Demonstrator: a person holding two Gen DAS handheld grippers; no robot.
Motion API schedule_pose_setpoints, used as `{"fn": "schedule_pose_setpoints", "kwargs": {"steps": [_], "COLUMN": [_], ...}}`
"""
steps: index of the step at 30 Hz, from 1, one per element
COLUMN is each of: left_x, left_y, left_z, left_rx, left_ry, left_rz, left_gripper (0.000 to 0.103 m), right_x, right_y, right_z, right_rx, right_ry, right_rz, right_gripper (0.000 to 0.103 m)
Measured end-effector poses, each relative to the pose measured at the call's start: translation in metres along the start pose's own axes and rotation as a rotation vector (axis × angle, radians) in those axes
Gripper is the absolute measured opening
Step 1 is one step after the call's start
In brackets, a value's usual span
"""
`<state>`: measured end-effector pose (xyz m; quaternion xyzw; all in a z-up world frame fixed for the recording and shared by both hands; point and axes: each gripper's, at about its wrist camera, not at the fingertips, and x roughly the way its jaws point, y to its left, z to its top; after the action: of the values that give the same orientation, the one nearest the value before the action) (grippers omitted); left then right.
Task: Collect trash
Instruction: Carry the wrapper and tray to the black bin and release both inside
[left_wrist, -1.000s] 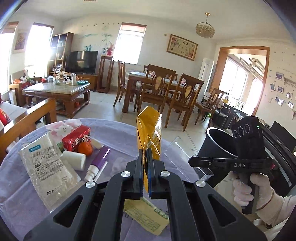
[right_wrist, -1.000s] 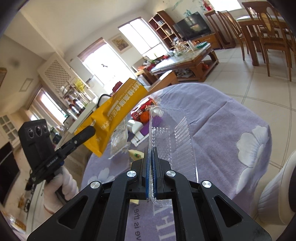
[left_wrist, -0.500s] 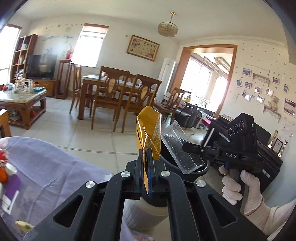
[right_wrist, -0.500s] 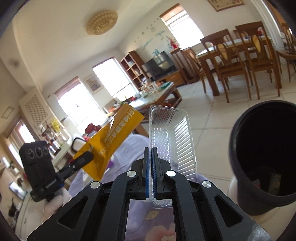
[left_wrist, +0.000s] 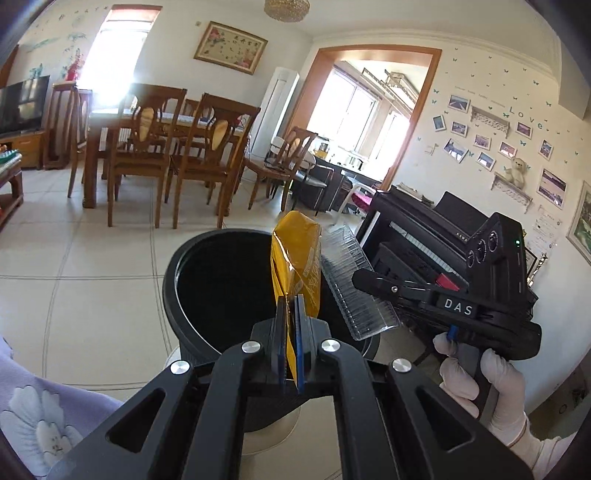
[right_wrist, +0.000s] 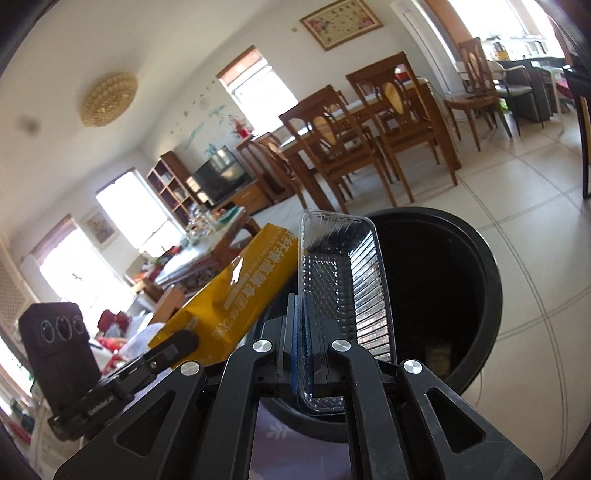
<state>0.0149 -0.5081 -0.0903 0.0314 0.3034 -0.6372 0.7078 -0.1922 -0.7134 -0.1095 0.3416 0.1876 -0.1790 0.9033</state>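
Dining chairs (left_wrist: 207, 147) fill the upper left behind my black bin (left_wrist: 221, 288); my left gripper (left_wrist: 291, 317) pinches a crinkled yellow packet (left_wrist: 295, 258), my right gripper (right_wrist: 306, 325) a ribbed clear tray (right_wrist: 354, 280).

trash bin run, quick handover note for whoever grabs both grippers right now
Left gripper: shut on the yellow snack bag, held above the black trash bin.
Right gripper: shut on the clear plastic tray, over the bin's opening.
Done: both pieces brought to the bin.
Left: open the fingers so both drop in; something already lies at the bin's bottom.
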Motion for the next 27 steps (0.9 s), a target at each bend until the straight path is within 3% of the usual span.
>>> {"fn": "schedule_pose_setpoints", "kwargs": {"steps": [8,14,15,17,18,19,20,22,24,27], "left_x": [0.039,0.037,0.036,0.034,0.032,0.032,0.029,0.024,0.018,0.002], "left_y": [0.010,0.016,0.017,0.017,0.017,0.017,0.017,0.015,0.012,0.010], "left_z": [-0.010,-0.015,-0.016,-0.017,-0.018,-0.019,-0.019,-0.020,-0.021,-0.023], "left_rx": [0.003,-0.021,-0.024,-0.026,-0.024,-0.021,-0.020,-0.014,-0.004,0.002], "left_ry": [0.125,0.163,0.169,0.184,0.188,0.185,0.177,0.165,0.152,0.126], "left_rz": [0.038,0.071,0.075,0.081,0.087,0.085,0.077,0.075,0.080,0.089], "left_gripper": [0.008,0.012,0.015,0.019,0.027,0.029,0.032,0.041,0.057,0.060], "right_x": [0.029,0.043,0.044,0.044,0.043,0.043,0.040,0.039,0.037,0.035], "right_y": [-0.029,-0.016,-0.016,-0.009,-0.008,-0.007,-0.007,-0.004,0.001,0.012], "right_z": [-0.020,-0.026,-0.026,-0.025,-0.025,-0.024,-0.025,-0.023,-0.023,-0.023], "right_rx": [0.039,0.035,0.037,0.038,0.035,0.036,0.043,0.042,0.026,-0.013], "right_ry": [0.056,0.079,0.081,0.074,0.070,0.067,0.058,0.049,0.048,0.043], "right_rz": [-0.040,-0.057,-0.062,-0.064,-0.069,-0.076,-0.077,-0.082,-0.085,-0.086], "right_gripper": [0.004,0.007,0.009,0.025,0.030,0.048,0.059,0.059,0.059,0.059]}}
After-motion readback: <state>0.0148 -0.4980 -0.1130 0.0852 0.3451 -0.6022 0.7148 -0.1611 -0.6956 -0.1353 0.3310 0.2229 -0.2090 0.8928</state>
